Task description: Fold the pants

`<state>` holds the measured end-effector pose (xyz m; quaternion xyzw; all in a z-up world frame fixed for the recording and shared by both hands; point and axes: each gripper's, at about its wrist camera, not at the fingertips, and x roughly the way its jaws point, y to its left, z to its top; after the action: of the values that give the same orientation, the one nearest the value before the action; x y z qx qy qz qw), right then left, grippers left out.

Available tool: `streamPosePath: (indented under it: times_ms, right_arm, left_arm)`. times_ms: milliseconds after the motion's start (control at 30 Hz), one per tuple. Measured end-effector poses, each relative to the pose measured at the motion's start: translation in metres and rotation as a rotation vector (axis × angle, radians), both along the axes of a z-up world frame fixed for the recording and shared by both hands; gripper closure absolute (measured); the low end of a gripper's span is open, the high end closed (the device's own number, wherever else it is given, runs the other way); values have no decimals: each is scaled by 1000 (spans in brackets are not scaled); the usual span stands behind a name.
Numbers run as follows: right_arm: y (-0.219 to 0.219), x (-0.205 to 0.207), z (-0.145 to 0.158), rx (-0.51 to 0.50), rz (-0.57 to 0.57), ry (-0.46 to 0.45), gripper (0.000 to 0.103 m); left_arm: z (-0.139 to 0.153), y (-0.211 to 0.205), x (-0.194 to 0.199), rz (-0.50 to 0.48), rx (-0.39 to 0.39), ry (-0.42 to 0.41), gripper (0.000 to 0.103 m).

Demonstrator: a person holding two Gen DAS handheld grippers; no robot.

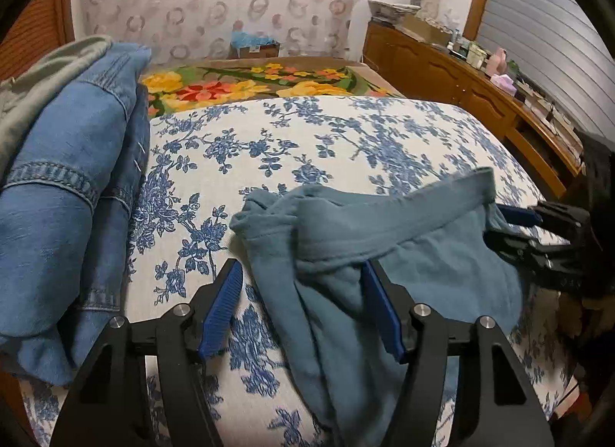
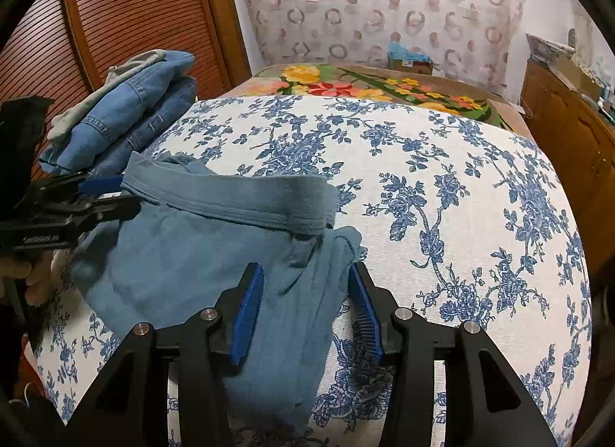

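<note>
Over the bedspread [image 2: 442, 193], both tilted grippers, left gripper [image 1: 303, 308] and right gripper [image 2: 305, 308], agape astride teal pants [image 2: 200, 254].

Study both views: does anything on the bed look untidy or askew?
Yes: the teal pants lie bunched and rumpled on the floral bedspread, waistband twisted, unlike the neatly stacked folded jeans nearby.

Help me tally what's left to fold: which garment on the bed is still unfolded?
The teal pants, lying crumpled on the floral bedspread by both grippers. The denim garments and the grey one sit folded in a stack at the far edge.
</note>
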<state>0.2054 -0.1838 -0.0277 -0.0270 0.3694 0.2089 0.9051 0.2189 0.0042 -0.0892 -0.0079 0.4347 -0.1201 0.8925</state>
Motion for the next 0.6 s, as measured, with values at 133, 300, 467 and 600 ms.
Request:
streamPosePath:
  times_ms: [133,300,467,600]
  right_arm:
    - [0,2,1,-2,3,0,53]
    - [1,2,0,-6,3,-1,52]
    - [1,2,0,-4,3,0,52]
    - [1,2,0,-5,3,0,52]
  left_arm:
    - [-4,1,6,3,-10,18,37]
    - [-7,2,10,-1,-31,20,40]
    - [-7,1,11,-3,-42,16,43]
    - [-6,-1,10,-23,-54,11,58]
